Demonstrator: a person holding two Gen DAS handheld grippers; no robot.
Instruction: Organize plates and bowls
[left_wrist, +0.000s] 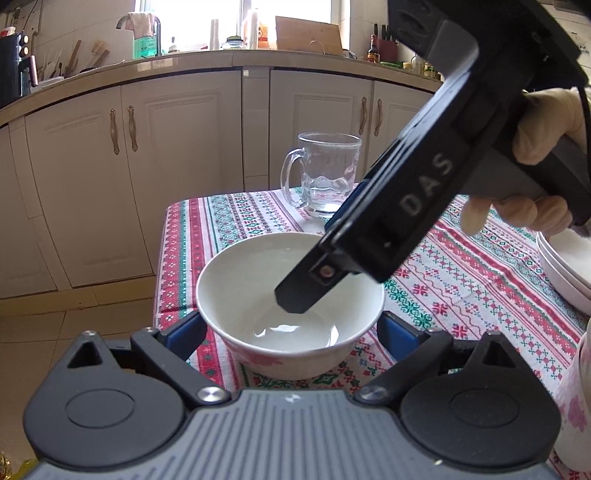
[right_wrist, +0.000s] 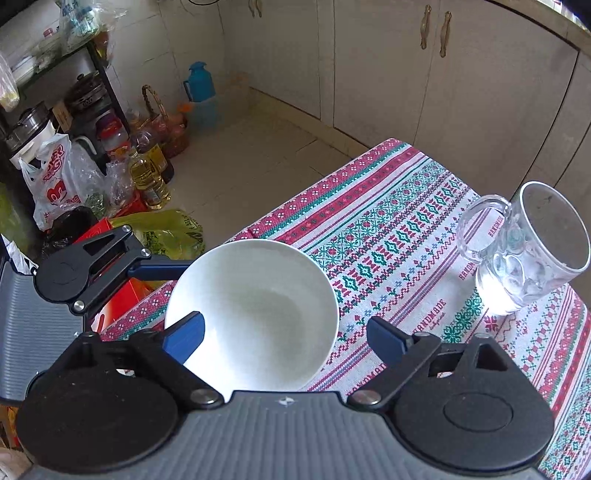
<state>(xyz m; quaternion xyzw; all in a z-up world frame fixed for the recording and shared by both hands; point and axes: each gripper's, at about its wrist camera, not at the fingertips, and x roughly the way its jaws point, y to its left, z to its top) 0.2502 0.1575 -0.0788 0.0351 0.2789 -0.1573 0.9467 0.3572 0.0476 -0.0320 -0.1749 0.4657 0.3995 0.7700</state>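
Observation:
A white bowl (left_wrist: 290, 302) with a pink flower pattern stands near the table's corner; it also shows in the right wrist view (right_wrist: 255, 317). My left gripper (left_wrist: 291, 332) is open, its fingers on either side of the bowl, apart from it. My right gripper (right_wrist: 286, 338) is open and straddles the bowl's near rim, one finger inside the bowl and one outside. In the left wrist view the right gripper (left_wrist: 295, 295) reaches down into the bowl from the upper right. Stacked white plates (left_wrist: 561, 266) lie at the right edge.
A glass mug (left_wrist: 325, 173) stands behind the bowl on the patterned tablecloth (left_wrist: 461, 266); it also shows in the right wrist view (right_wrist: 524, 247). Cream cabinets (left_wrist: 129, 166) stand beyond the table. Oil bottles and bags (right_wrist: 147, 177) sit on the floor to the left.

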